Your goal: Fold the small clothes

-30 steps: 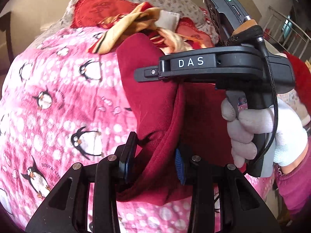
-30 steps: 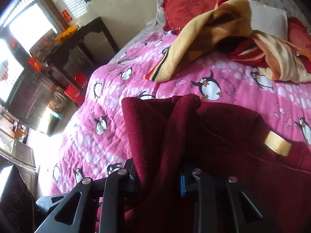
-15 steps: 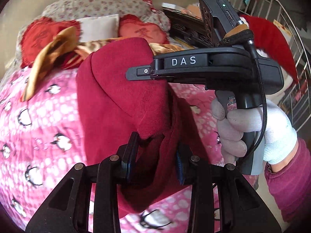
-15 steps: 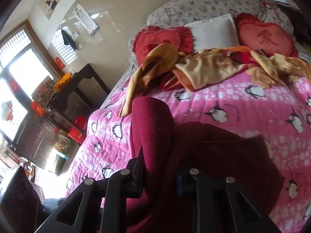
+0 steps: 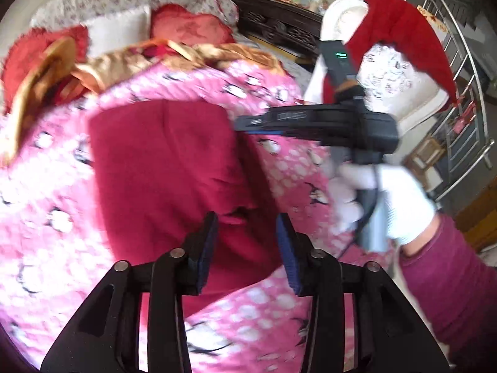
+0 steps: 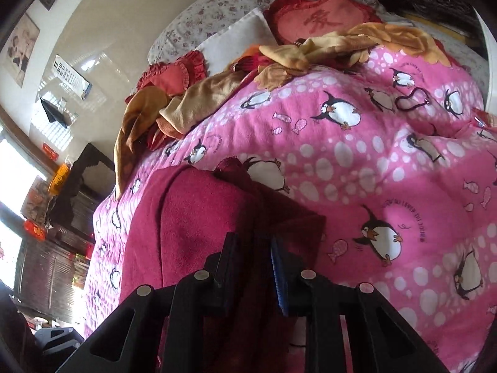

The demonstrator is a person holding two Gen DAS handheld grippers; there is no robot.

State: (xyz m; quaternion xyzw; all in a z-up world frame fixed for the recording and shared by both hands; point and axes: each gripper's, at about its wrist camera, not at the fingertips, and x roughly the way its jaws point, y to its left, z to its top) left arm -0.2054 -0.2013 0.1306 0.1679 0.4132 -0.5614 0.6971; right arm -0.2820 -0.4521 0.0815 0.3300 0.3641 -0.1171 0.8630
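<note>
A dark red garment [image 5: 167, 168] lies folded on the pink penguin blanket [image 5: 46, 233]. My left gripper [image 5: 248, 242] is open just above its near edge, with the cloth lying loose between the jaws. In the right wrist view the same red garment [image 6: 198, 230] lies on the blanket [image 6: 388, 161]. My right gripper [image 6: 253, 267] has its jaws a little apart with a fold of the red cloth between them. The right gripper also shows in the left wrist view [image 5: 248, 124], at the garment's far right corner, held by a white-gloved hand [image 5: 385, 199].
A heap of yellow and orange clothes [image 6: 310, 52] lies at the head of the bed beside red heart cushions [image 6: 320, 18] and a white pillow [image 5: 118, 31]. A white chair with a red cloth [image 5: 403, 31] stands to the right. Dark furniture [image 6: 80, 180] stands left of the bed.
The red garment was held up and has been laid flat on the blanket. My left gripper has opened and let go of it. The right gripper has moved away to the right.
</note>
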